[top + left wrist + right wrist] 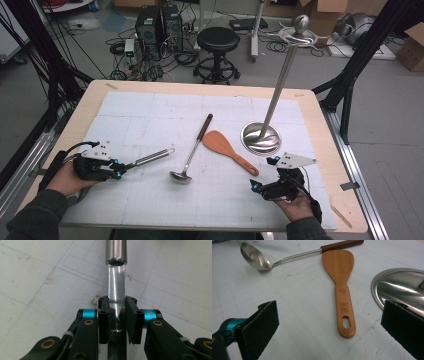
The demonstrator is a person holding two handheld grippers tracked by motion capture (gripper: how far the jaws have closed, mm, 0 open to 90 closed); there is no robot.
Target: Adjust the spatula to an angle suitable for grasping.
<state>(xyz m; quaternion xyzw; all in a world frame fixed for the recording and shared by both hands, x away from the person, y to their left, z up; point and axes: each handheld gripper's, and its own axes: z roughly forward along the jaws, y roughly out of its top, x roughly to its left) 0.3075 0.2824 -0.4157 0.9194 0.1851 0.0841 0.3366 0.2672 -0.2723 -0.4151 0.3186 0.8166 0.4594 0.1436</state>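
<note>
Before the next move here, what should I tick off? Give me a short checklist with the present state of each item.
1. Left gripper jaws closed on the metal utensil: ok, flat shank sits between the pads.
2. Grip centred on the shank: ok in the left gripper view.
3. Right gripper open: ok, pads stand wide apart.
4. Spatula lined up ahead of the right gripper: ok, handle end nearest.
5. Spatula apart from the ladle: cannot tell, blade lies close to its handle.
6. Stand upright: ok.

Left claw [121, 167] nearly closed, right claw [262, 174] wide open, both low, angled inward.
</note>
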